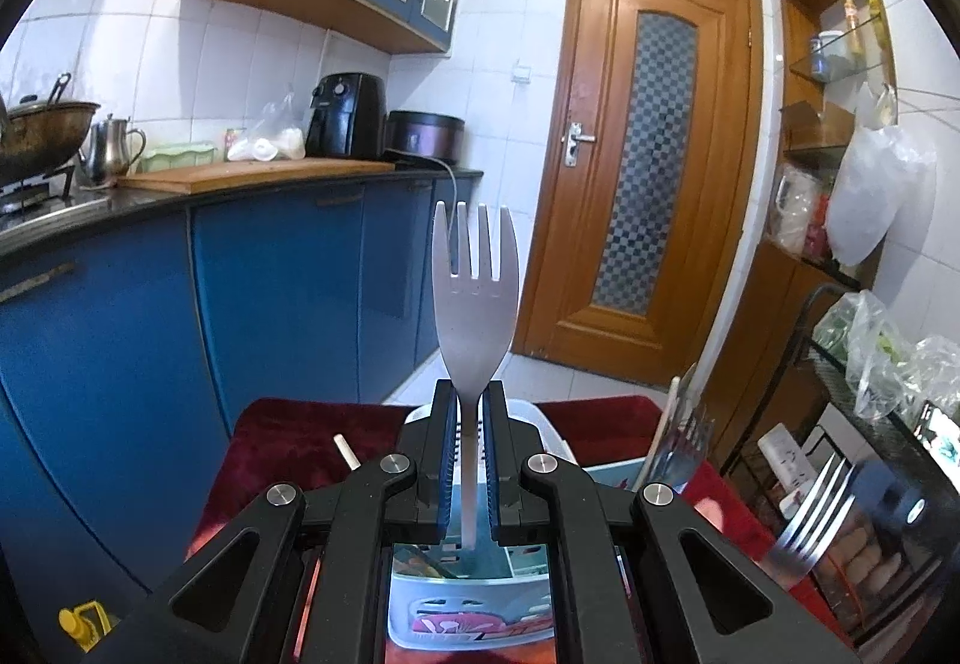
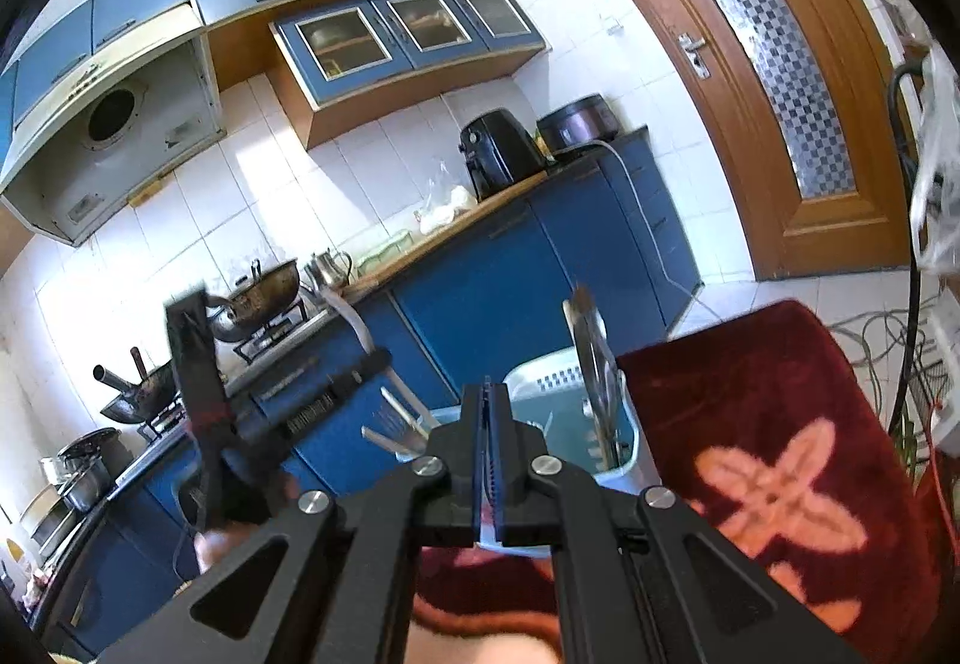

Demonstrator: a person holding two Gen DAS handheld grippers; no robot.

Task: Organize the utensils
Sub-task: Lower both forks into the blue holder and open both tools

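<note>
Gripping a grey fork (image 1: 474,298) by its handle, tines up, the left gripper (image 1: 470,394) hangs above the white basket (image 1: 420,415) on the red cloth (image 1: 288,436). From the right wrist, the right gripper (image 2: 489,394) is clenched empty, just before the basket (image 2: 540,382) holding utensils (image 2: 591,364).

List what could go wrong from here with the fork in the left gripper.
1. The left gripper pinches the grey fork only on its thin handle, tines up; the wide head could pivot or slip out on the way.
2. The white utensil basket already holds upright utensils, so the fork may snag on them going in.
3. The right gripper is shut on nothing close to the basket and could collide with the left one.
</note>
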